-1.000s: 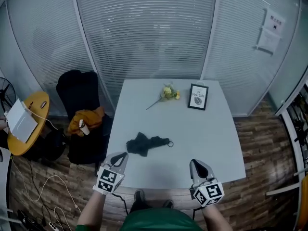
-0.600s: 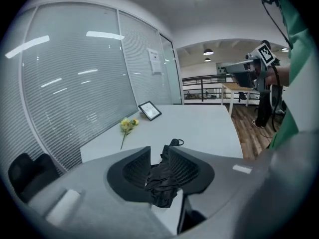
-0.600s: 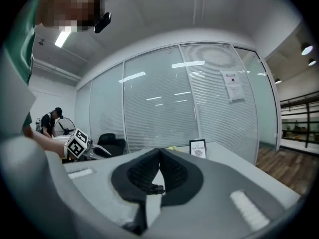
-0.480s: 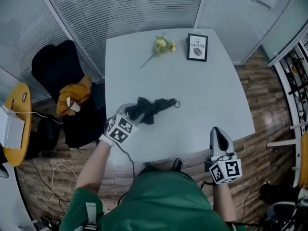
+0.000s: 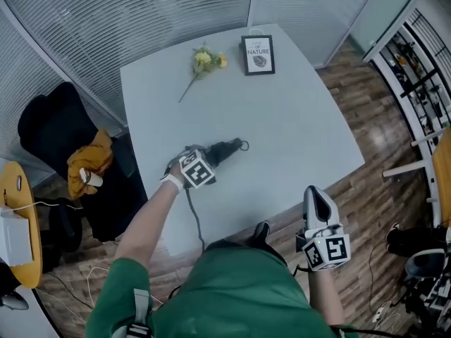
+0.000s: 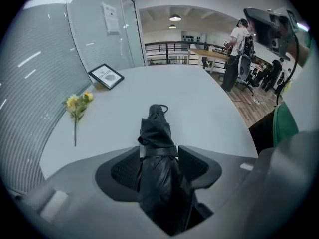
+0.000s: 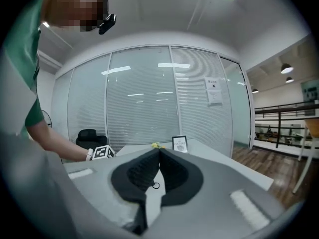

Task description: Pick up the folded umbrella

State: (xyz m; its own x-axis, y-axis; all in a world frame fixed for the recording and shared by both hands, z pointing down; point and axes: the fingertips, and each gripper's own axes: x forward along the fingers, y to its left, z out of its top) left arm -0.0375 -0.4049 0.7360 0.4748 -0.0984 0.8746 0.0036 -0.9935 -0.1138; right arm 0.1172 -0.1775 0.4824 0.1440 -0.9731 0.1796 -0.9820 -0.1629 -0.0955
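The folded black umbrella (image 5: 225, 148) lies near the middle of the white table (image 5: 296, 118), wrist loop to the right. My left gripper (image 5: 203, 156) is down over its left end, pointing steeply down. In the left gripper view the umbrella (image 6: 155, 128) runs between the two pads (image 6: 124, 171) and on along the table. The left gripper (image 6: 159, 152) jaws are opening, with the fabric filling most of the gap. My right gripper (image 5: 316, 194) hangs off the table's front edge, away from the umbrella. Its fingertips (image 7: 159, 151) meet with nothing between them.
A yellow flower (image 5: 204, 60) and a small framed picture (image 5: 258, 54) sit at the table's far side. A dark chair with an orange cloth (image 5: 88, 164) stands left of the table. Beyond it is a yellow round side table (image 5: 14, 238). Shelving stands at the right.
My left gripper went forward and down from the table's front edge onto the umbrella, rolled, and its jaws opened around it. The right gripper stayed near the front edge.
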